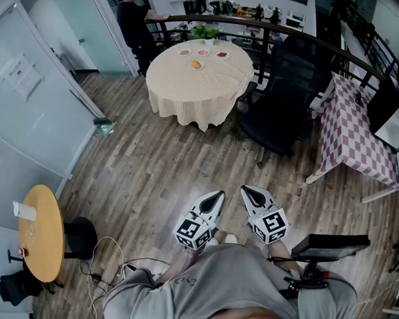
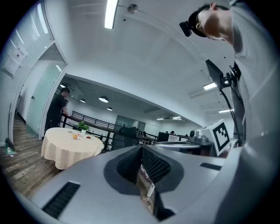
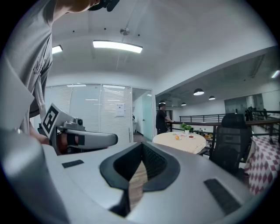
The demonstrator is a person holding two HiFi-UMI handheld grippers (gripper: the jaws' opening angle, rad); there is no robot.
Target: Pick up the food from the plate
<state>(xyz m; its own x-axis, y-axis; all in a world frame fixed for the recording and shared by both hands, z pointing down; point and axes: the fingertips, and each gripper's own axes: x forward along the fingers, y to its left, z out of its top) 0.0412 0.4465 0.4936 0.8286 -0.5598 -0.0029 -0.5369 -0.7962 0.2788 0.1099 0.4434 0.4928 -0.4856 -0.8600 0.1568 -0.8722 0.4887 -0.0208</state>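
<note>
Jaws shut and empty, left gripper (image 1: 218, 195) and right gripper (image 1: 246, 190) hang far from the worktop (image 1: 188, 96); reaching its plated food (image 1: 197, 63) likely comes first.

No word, brand or number could be read in any view. A sheet of paper (image 1: 19, 74) was posted on the glass partition (image 1: 41, 117) at the left of the head view. Its print was too small to make out. A sheet of the same kind appeared in both gripper views, equally unreadable. The left cube (image 1: 194, 232) on the left gripper (image 1: 218, 197) and the right cube (image 1: 273, 225) on the right gripper (image 1: 246, 190) carried black-and-white square markers. These were coded patterns only, with no letters or digits.
</note>
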